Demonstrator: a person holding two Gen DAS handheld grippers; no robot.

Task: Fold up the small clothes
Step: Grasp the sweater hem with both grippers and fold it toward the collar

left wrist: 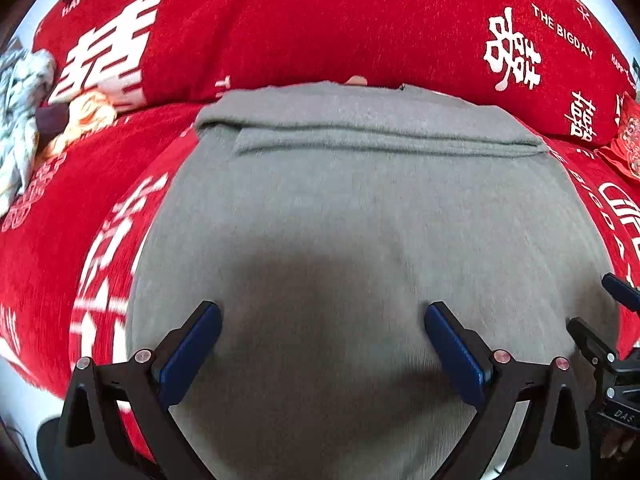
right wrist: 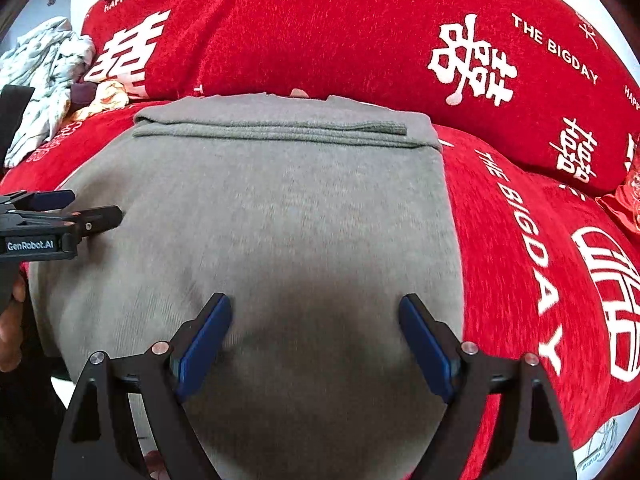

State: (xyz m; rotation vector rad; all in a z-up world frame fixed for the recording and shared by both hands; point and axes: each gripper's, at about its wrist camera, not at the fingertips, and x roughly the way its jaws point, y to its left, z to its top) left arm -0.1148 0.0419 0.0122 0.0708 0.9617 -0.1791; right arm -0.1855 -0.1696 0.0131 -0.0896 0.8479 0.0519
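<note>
Both grippers, left (left wrist: 322,354) and right (right wrist: 314,344), spread wide, gripping nothing, poised side by side over grey garment (left wrist: 360,208) on red cover (left wrist: 280,20), probably to grab its near edge.

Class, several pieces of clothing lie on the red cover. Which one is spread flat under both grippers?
The grey garment, lying smooth with its far edge folded over. The pale patterned clothes and the orange-and-white piece lie crumpled at the far left.
</note>
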